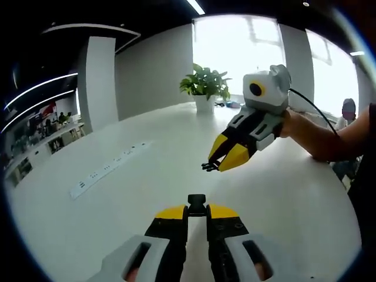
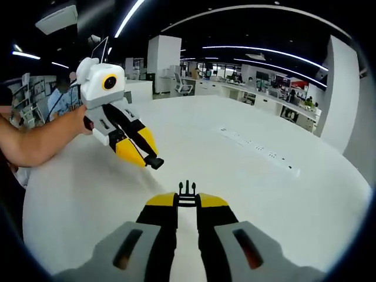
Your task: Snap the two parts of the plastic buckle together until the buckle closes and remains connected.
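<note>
Over the broad white round desk [image 1: 117, 200], both buckle halves are held up in the air, not lying on the surface, which leaves room to line them up end to end before pushing them together. Farther off on that desk lie a long flat white power strip [image 1: 108, 168] and a green leafy plant in a white pot [image 1: 205, 88] by the bright window; neither lies between the halves.

Seen from the right gripper view, the yellow-and-black left claw [image 2: 155, 163] comes in from the left with a person's bare forearm behind it. Its jaws are closed on the black socket half of the plastic buckle [image 2: 155, 163], a small blocky piece sticking out past the tips. In the left gripper view that same half [image 1: 197, 204] sits just beyond the claw's own pinched yellow tips.

The yellow-and-black right claw [image 1: 210, 166] angles down toward the desk in the left gripper view, jaws shut on the black pronged half of the plastic buckle [image 1: 210, 167]. In the right gripper view its prongs [image 2: 187, 192] point away from the jaws.

The two halves are near but apart, not yet engaged; by my reading, the prongs have yet to be aimed squarely at the socket mouth.
</note>
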A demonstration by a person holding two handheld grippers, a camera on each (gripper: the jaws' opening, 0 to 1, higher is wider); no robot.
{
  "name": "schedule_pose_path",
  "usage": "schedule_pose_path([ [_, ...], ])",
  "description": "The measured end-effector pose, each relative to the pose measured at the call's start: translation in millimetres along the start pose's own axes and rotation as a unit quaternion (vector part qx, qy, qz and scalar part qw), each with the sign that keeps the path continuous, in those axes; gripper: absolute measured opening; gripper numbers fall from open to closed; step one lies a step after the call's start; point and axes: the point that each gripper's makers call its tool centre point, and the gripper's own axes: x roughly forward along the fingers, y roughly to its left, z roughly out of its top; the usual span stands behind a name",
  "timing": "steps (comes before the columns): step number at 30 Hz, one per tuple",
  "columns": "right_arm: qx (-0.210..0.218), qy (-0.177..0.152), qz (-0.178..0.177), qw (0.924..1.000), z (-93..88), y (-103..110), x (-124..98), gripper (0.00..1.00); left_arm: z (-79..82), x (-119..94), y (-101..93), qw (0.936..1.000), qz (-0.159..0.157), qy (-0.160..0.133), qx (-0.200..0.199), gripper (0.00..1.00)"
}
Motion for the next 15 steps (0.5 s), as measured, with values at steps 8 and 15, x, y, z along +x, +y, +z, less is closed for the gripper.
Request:
schedule_pose_path([
  [8, 0.003, 0.005, 0.004, 1.0000, -4.7, 7, -1, 0.11, -4.7, -5, -8.6, 1.0000, 0.000, 0.002, 0.000, 0.09],
  [15, 0.006, 0.003, 0.004, 1.0000, -6.8, 14, -4, 0.11, -7.1, -6, -13.1, 1.0000, -0.002, 0.008, 0.001, 0.10],
])
